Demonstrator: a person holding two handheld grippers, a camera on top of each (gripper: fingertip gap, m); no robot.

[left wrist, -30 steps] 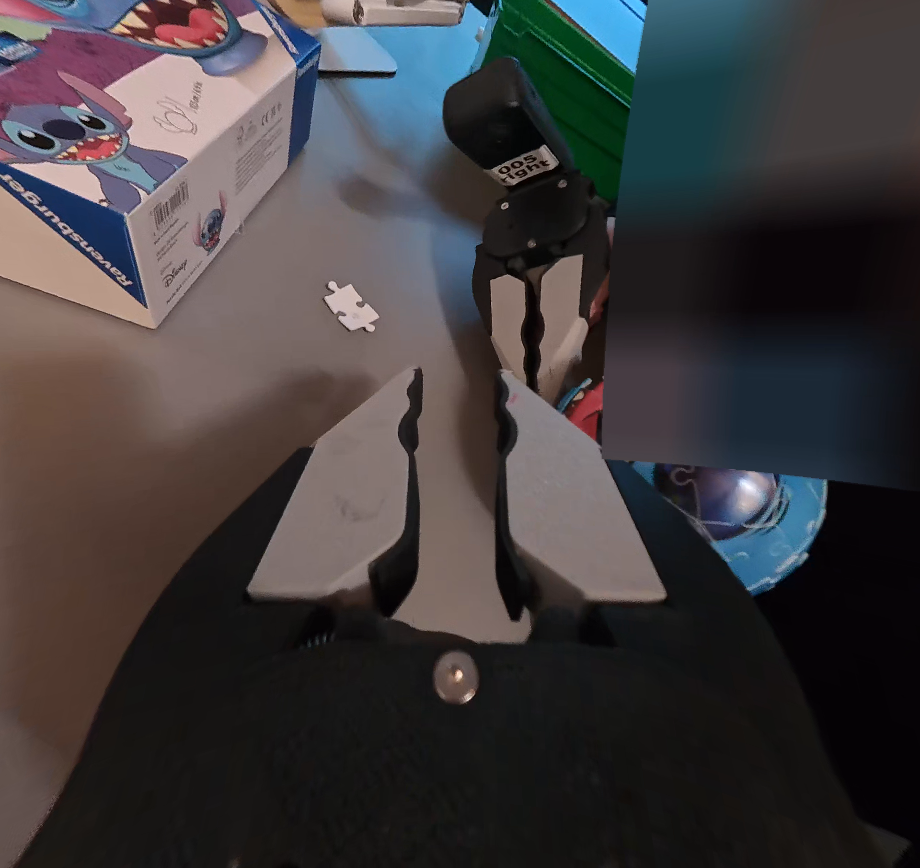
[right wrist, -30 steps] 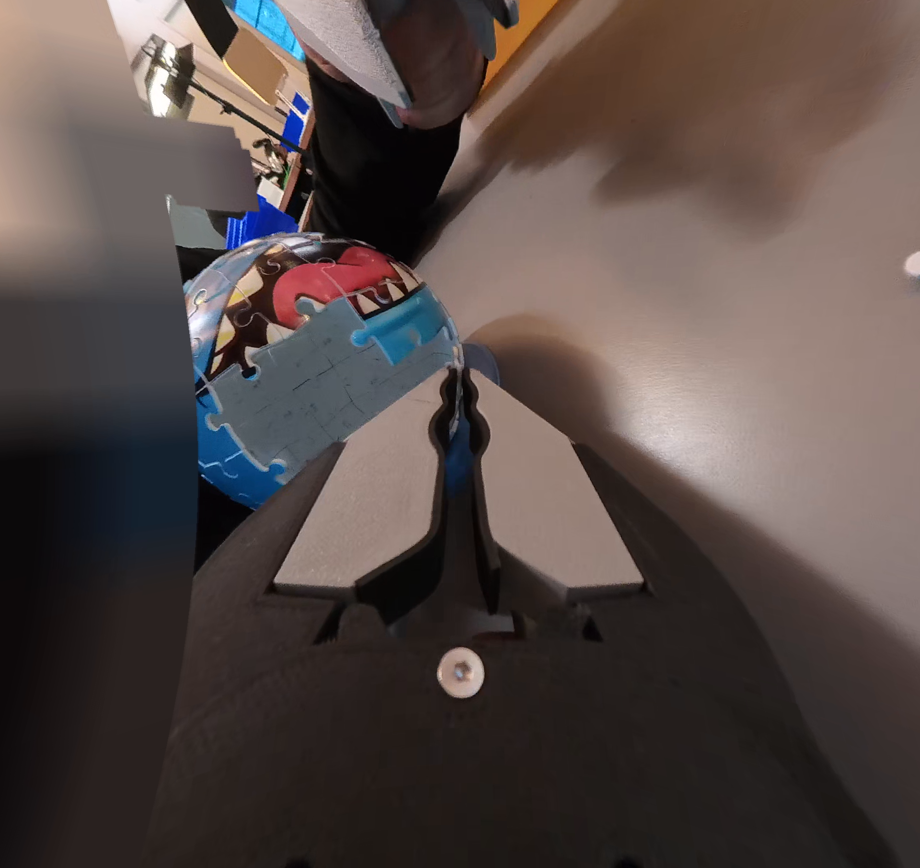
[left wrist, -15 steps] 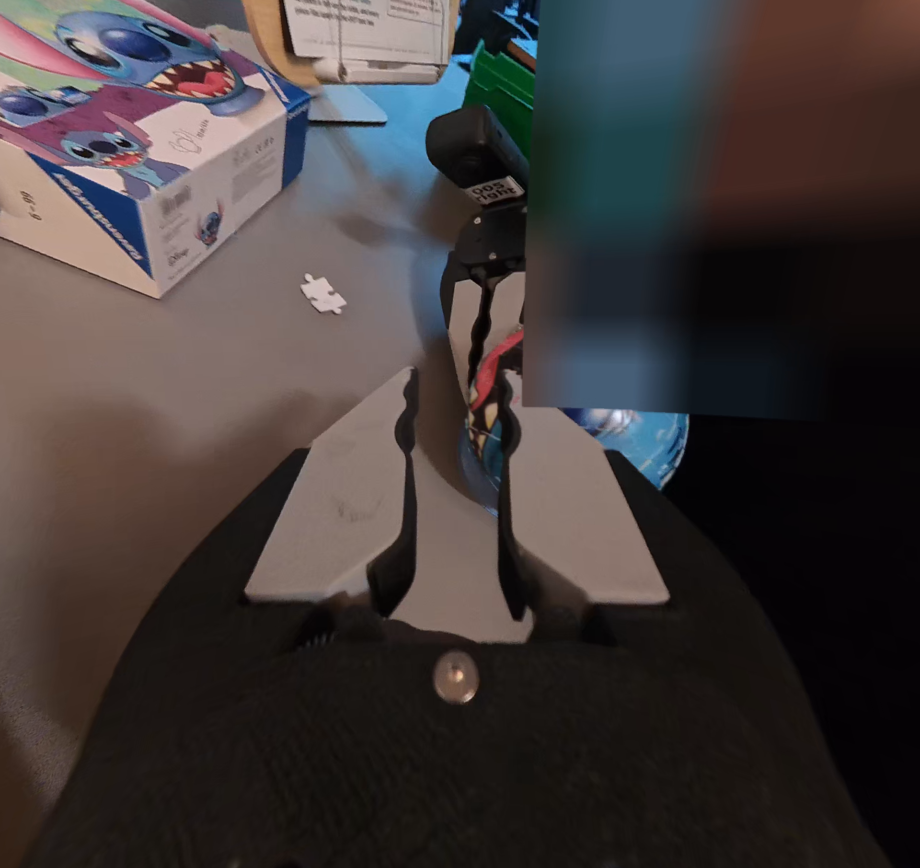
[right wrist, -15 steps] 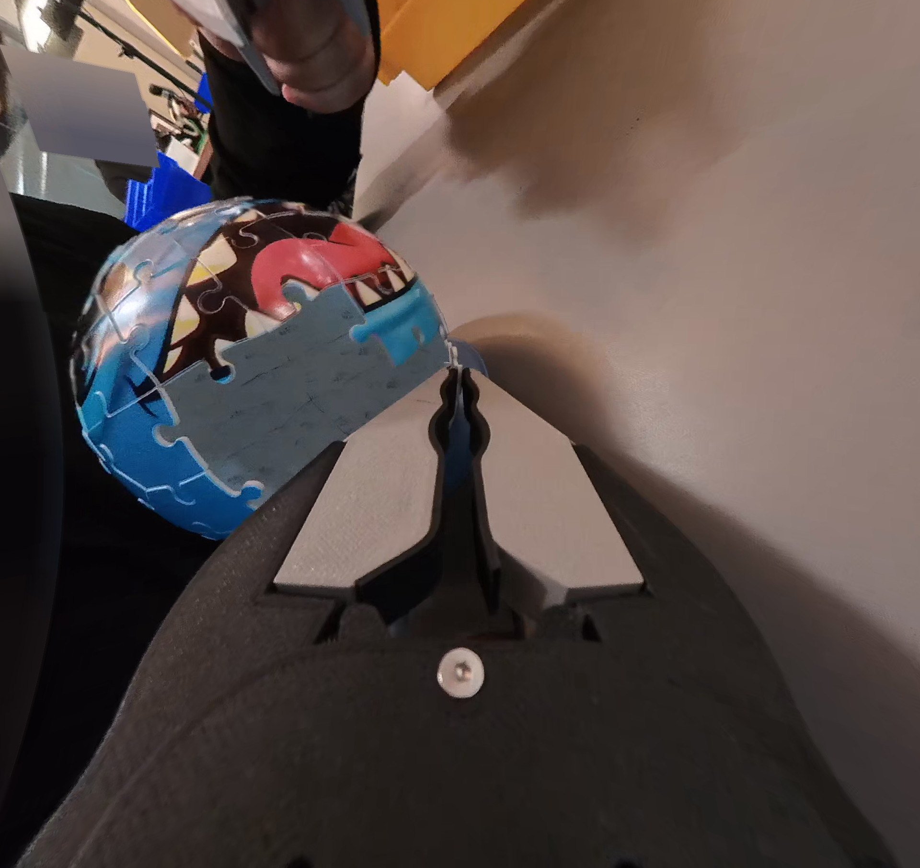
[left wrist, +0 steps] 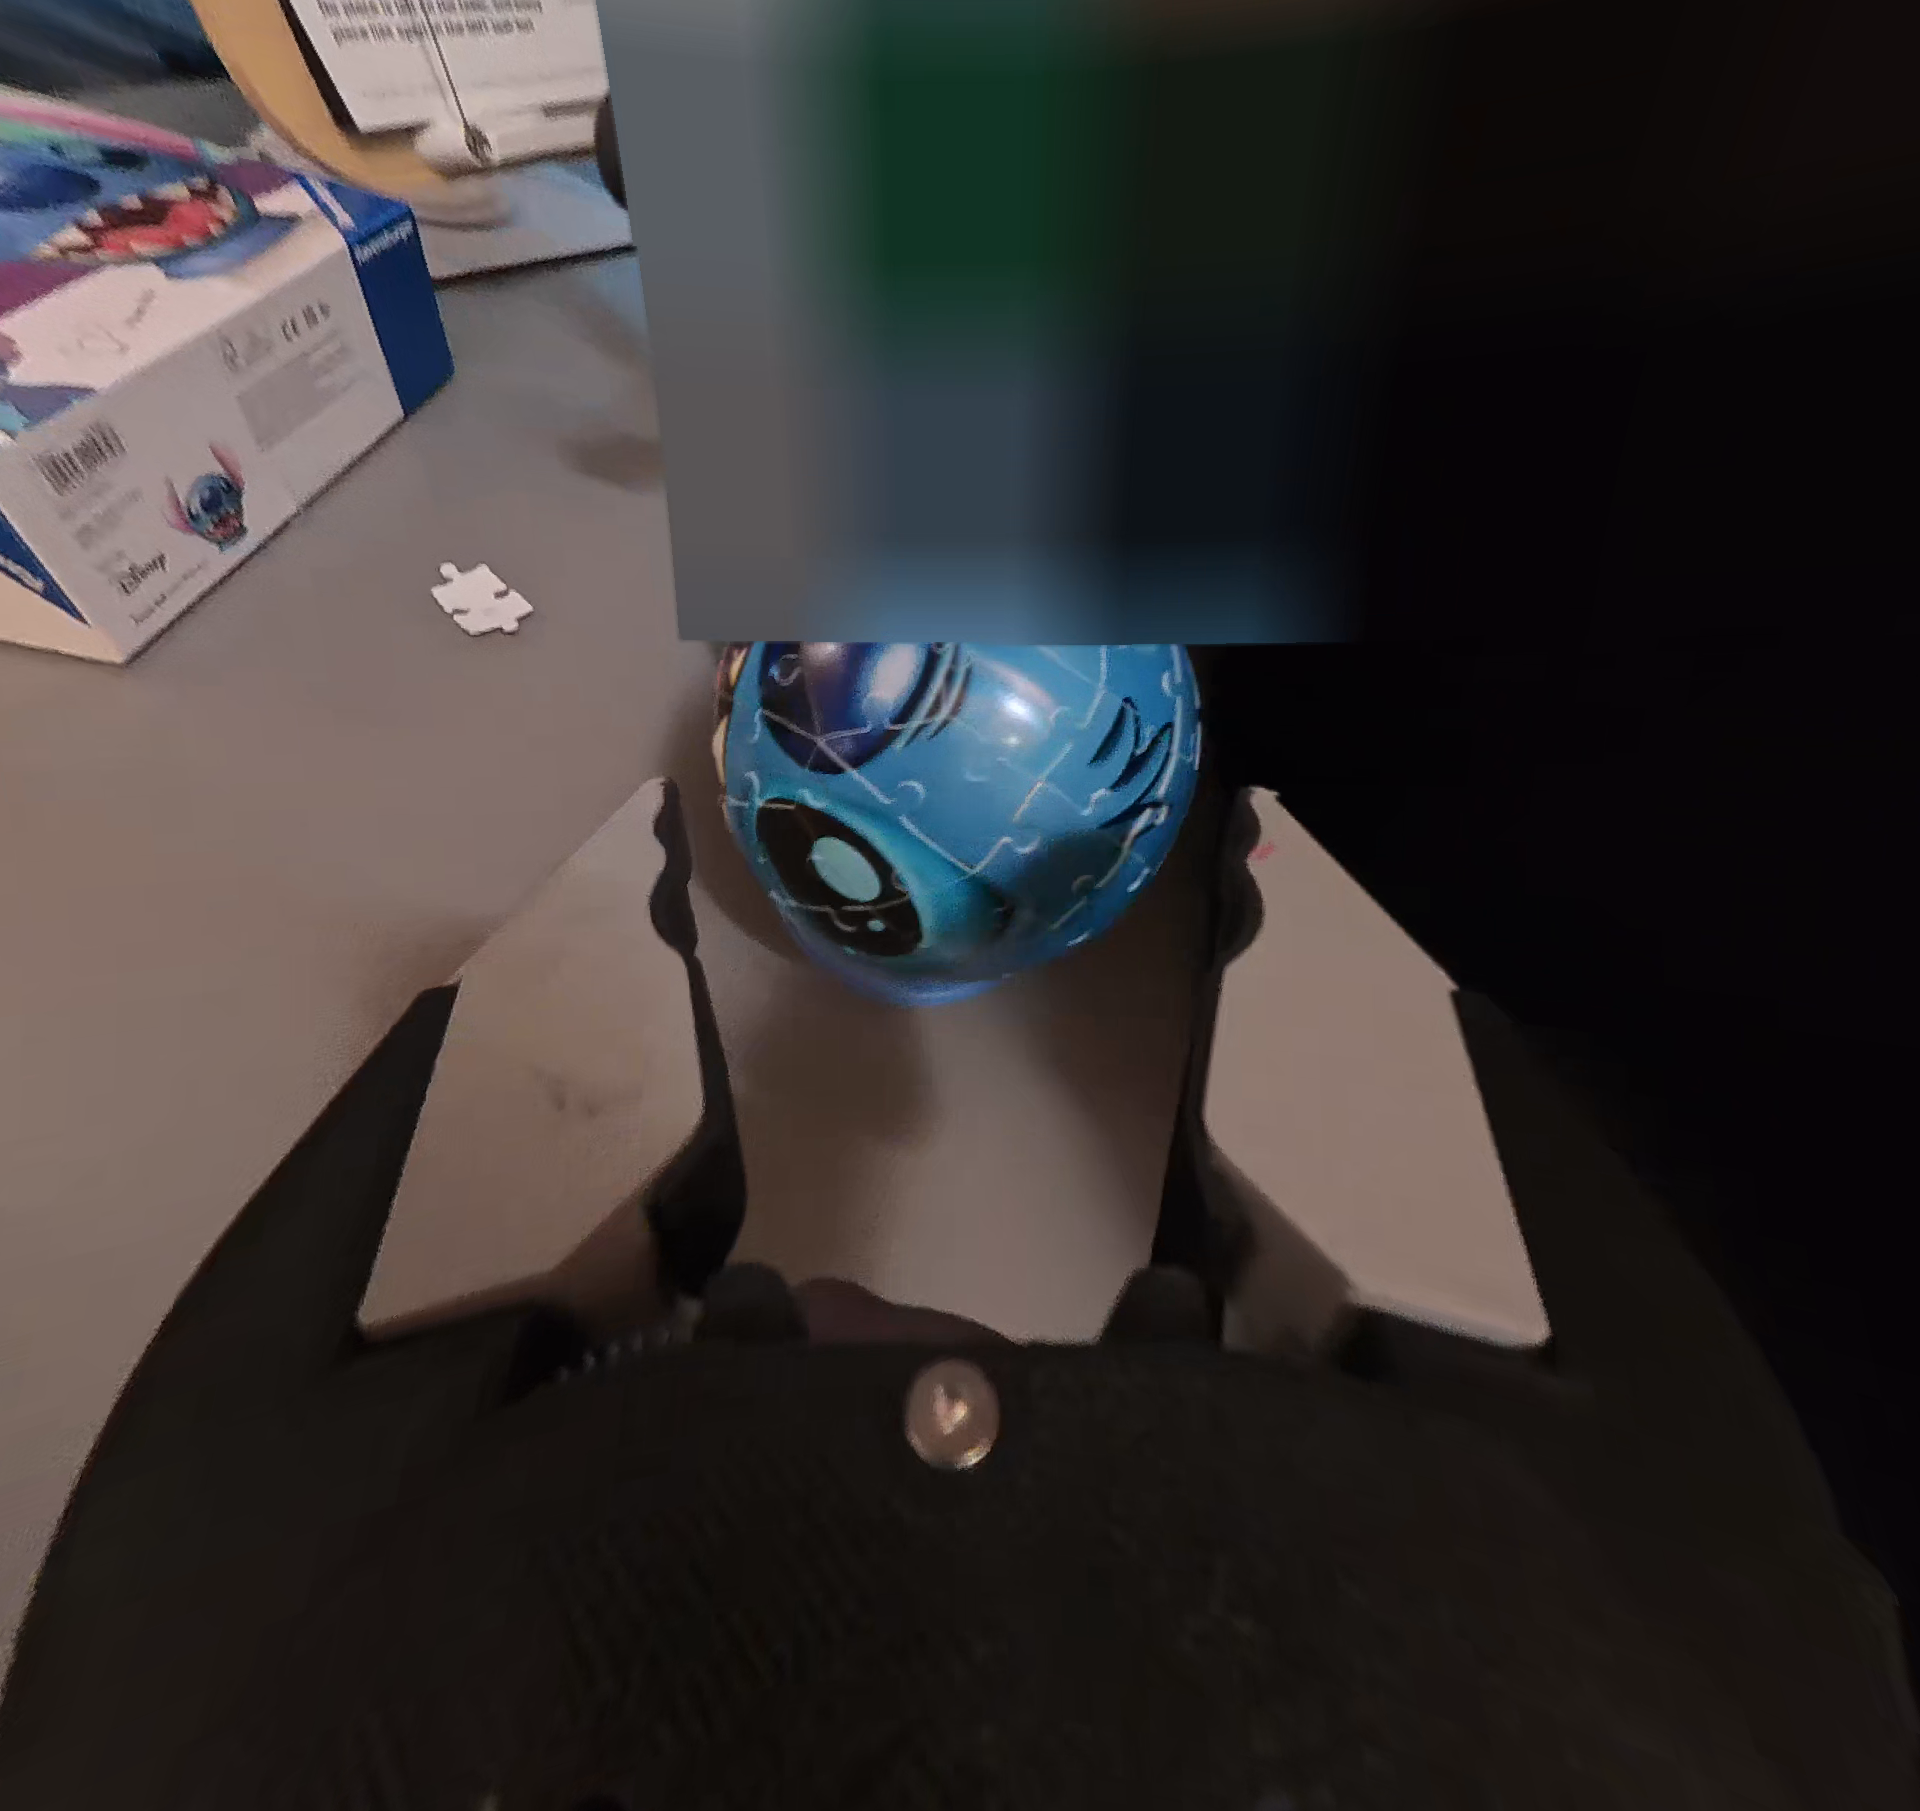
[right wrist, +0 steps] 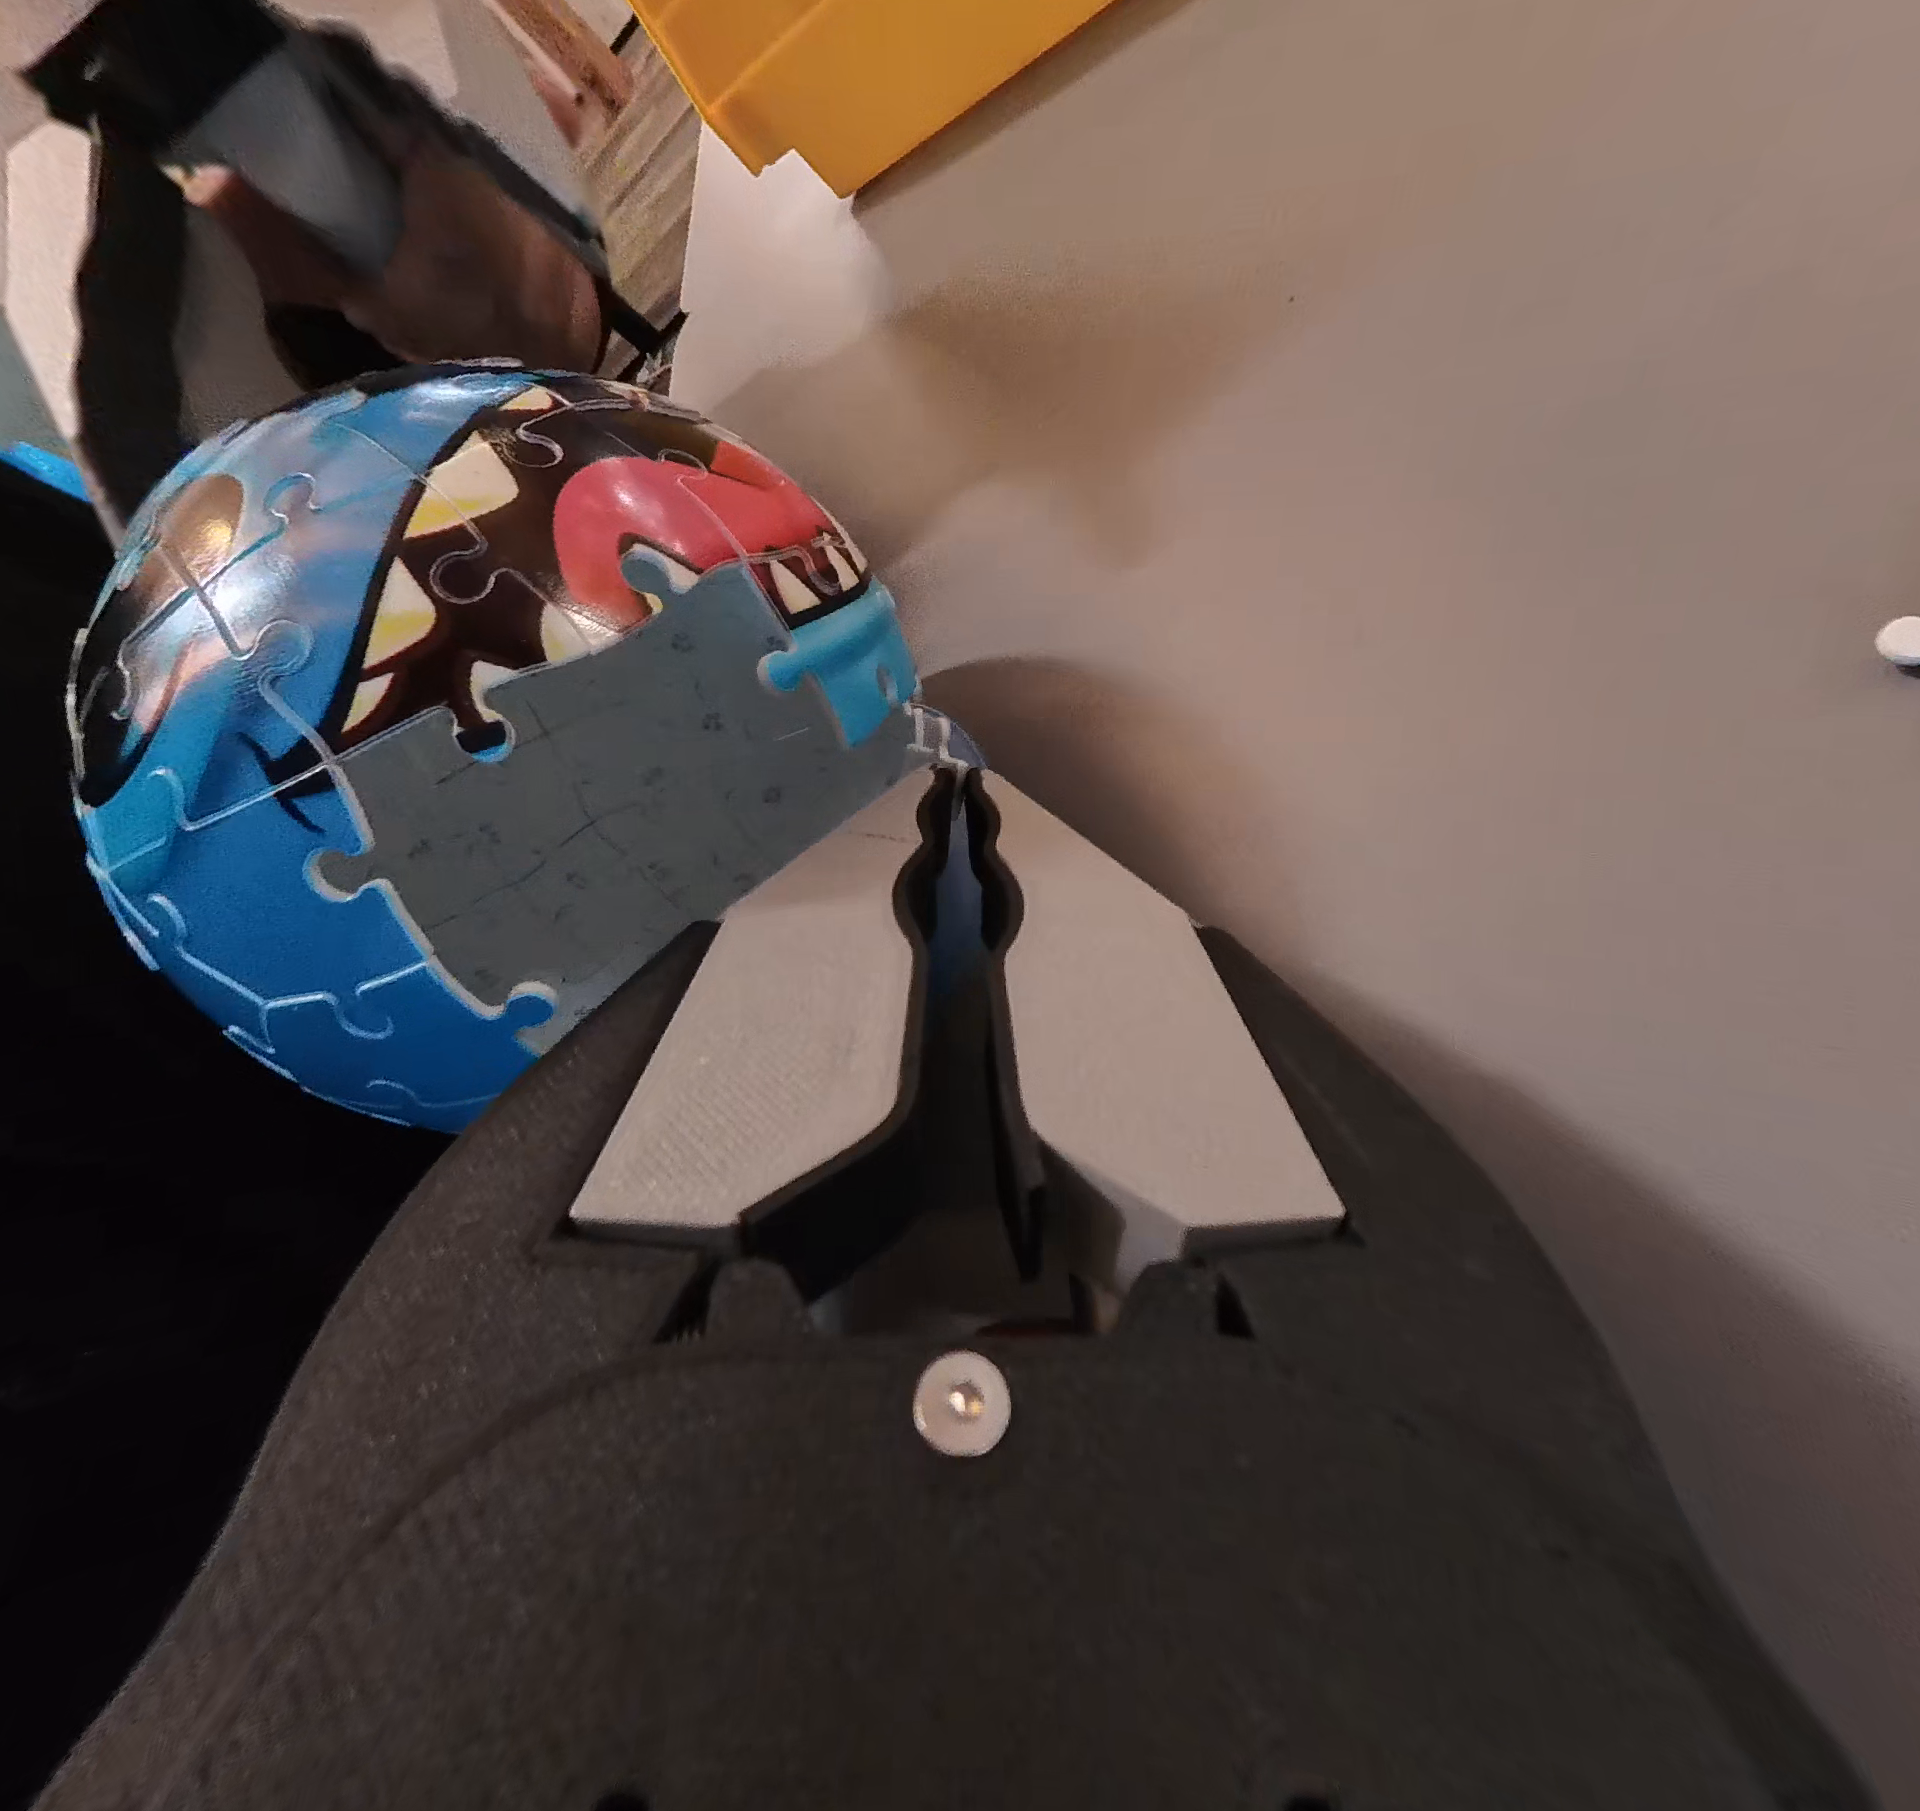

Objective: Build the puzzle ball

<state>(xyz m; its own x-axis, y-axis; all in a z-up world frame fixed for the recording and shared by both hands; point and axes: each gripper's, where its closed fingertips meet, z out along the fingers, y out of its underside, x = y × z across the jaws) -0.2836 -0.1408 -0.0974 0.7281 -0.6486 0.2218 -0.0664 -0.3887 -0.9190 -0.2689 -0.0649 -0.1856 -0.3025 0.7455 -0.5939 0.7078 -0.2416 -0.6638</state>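
the left gripper had its fingers spread wide, and the puzzle ball sat right ahead between the two tips, touching neither as far as could be seen. over on the other side the right gripper was clamped tight on the ball's rim, pinching the grey edge of the puzzle ball, the ball bulging off to the left of its fingers. one loose white piece lay on the grey table, near the puzzle box.
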